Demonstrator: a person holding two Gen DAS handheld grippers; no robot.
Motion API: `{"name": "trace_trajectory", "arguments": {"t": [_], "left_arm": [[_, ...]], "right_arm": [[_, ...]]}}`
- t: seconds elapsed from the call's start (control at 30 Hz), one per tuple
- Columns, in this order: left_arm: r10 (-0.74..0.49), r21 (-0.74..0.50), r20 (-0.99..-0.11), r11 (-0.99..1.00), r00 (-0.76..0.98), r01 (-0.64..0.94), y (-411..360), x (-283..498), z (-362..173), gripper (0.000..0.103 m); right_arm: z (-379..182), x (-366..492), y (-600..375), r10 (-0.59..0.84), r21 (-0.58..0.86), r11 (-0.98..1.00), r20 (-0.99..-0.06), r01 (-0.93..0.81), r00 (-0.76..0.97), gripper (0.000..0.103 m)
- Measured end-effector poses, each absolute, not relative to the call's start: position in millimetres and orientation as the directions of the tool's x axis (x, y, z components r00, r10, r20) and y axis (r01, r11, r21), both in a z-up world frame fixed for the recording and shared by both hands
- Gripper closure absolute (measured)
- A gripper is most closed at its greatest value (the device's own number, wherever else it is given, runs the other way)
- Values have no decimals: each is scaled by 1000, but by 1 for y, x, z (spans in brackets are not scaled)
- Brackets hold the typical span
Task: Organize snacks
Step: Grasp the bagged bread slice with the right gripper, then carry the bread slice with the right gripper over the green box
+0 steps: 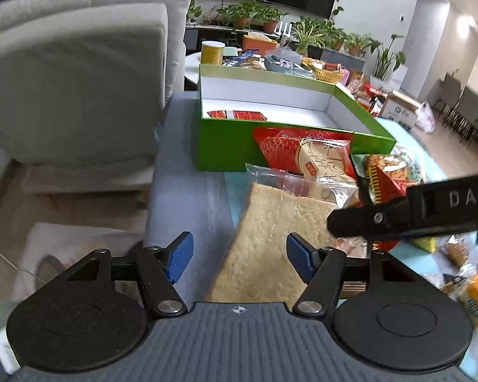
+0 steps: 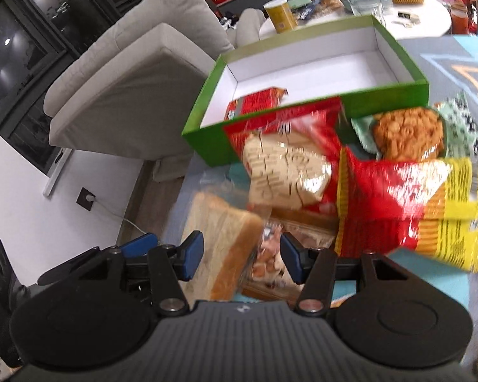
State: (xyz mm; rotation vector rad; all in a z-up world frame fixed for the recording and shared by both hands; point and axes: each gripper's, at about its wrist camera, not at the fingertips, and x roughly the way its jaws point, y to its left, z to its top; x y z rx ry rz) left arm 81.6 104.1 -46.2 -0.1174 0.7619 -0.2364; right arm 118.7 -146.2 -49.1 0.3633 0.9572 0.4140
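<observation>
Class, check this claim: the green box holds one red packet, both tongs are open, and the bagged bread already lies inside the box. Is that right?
Not quite. The bagged bread lies outside the green box, in front of it, as the right wrist view shows. The rest holds: one red packet is inside, and the left tongs and right tongs are open.

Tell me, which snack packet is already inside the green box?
The red packet lying alone on the white floor of the green box; the other snacks sit outside, in front.
</observation>
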Motion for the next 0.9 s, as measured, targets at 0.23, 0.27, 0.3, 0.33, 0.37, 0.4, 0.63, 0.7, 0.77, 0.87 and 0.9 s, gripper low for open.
{"name": "trace_trajectory", "arguments": {"t": [0.23, 0.27, 0.3, 0.33, 0.37, 0.4, 0.63, 0.7, 0.77, 0.87, 0.9], "left_arm": [[-332, -285, -667, 941, 666, 183, 105, 73, -52, 48], [-340, -279, -667, 939, 663, 201, 102, 70, -52, 48], [-343, -268, -666, 939, 662, 217, 98, 67, -52, 48], [-348, -261, -668, 937, 658, 231, 95, 65, -53, 48], [-352, -253, -670, 936, 653, 245, 91, 63, -54, 48], [-352, -244, -669, 936, 654, 254, 88, 61, -55, 48], [-348, -208, -673, 936, 653, 285, 78, 55, -56, 48], [-346, -213, -672, 937, 655, 277, 79, 56, -57, 48], [-339, -224, -670, 941, 661, 255, 78, 56, -57, 49], [-329, -212, -665, 944, 671, 252, 71, 51, -52, 53], [-329, -205, -659, 944, 677, 259, 69, 48, -49, 53]], "right_arm": [[-54, 115, -140, 493, 485, 860, -713, -157, 499, 32], [-55, 115, -138, 494, 488, 859, -714, -153, 497, 32], [-57, 115, -137, 494, 490, 859, -716, -148, 494, 32], [-58, 115, -137, 494, 492, 859, -718, -144, 490, 32], [-60, 116, -137, 494, 495, 858, -721, -138, 486, 32], [-61, 116, -137, 494, 498, 857, -725, -130, 480, 32], [-68, 117, -134, 481, 487, 866, -747, -115, 458, 31], [-67, 116, -131, 471, 466, 875, -751, -134, 463, 33], [-64, 113, -126, 447, 421, 891, -757, -169, 477, 37], [-58, 106, -122, 424, 371, 905, -748, -209, 511, 38], [-55, 104, -122, 418, 358, 908, -743, -216, 524, 38]]}}
